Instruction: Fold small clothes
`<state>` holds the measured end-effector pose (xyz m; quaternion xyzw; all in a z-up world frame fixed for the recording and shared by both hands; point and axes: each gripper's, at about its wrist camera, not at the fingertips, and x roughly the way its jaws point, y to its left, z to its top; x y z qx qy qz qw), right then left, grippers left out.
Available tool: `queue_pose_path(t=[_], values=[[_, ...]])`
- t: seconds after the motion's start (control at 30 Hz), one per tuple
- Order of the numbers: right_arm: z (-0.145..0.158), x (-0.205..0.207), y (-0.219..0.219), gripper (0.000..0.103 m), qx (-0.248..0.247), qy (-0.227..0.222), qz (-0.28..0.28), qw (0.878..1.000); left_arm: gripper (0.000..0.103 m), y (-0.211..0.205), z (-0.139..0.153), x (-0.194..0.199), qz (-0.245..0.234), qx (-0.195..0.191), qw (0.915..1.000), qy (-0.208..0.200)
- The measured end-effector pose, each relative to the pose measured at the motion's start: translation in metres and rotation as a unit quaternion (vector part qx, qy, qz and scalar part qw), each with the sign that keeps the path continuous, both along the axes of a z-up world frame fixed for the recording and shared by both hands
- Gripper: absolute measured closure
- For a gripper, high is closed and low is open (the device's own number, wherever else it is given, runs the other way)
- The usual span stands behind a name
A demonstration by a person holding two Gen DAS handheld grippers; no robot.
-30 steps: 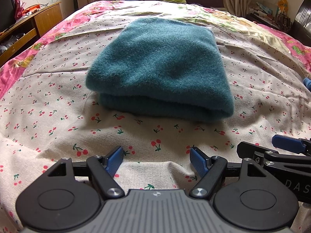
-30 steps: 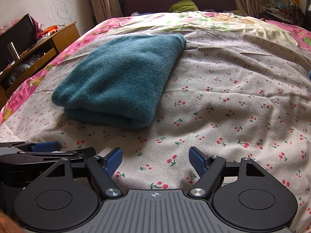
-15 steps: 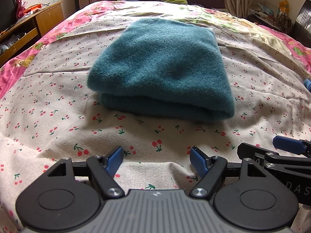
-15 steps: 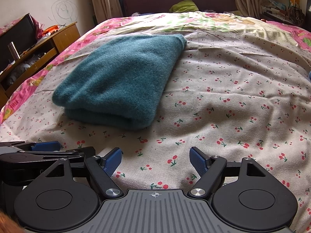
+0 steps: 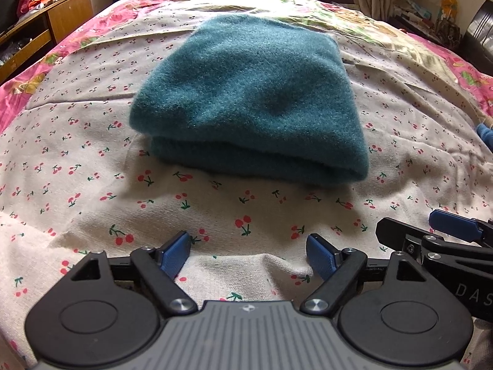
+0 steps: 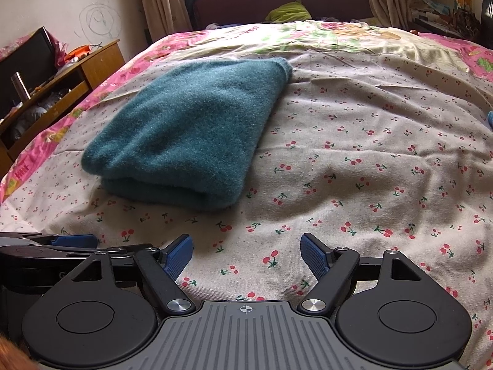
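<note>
Nothing shifted since a sec ago; left gripper (image 5: 248,254) jaws opening, right gripper (image 6: 246,254) open, both empty. Teal garment (image 5: 249,98) lies folded on bed (image 5: 92,215); looks done.

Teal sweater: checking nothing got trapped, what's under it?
The teal sweater lies folded on the cherry-print sheet. Nothing pokes out; beneath and between its layers is hidden.

One folded teal garment (image 5: 246,98) on one bed (image 5: 92,166). Two grippers: left gripper (image 5: 248,254), right gripper (image 6: 246,254), with two blue-padded fingers (image 5: 174,254) each. One wooden cabinet (image 6: 89,67) beside the bed. One green pillow (image 6: 288,12) at the far end.
</note>
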<state>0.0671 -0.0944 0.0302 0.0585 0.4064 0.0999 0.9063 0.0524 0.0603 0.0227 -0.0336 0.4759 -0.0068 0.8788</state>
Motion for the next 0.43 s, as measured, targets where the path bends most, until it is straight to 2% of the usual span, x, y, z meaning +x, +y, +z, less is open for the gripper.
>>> queue_pose_path(t=[0.43], values=[[-0.0003,-0.0003,-0.0004,0.024,-0.001,-0.001,-0.002,1.0,0.004,0.0014,0.002,-0.0022,0.014,0.008,0.9998,-0.013]])
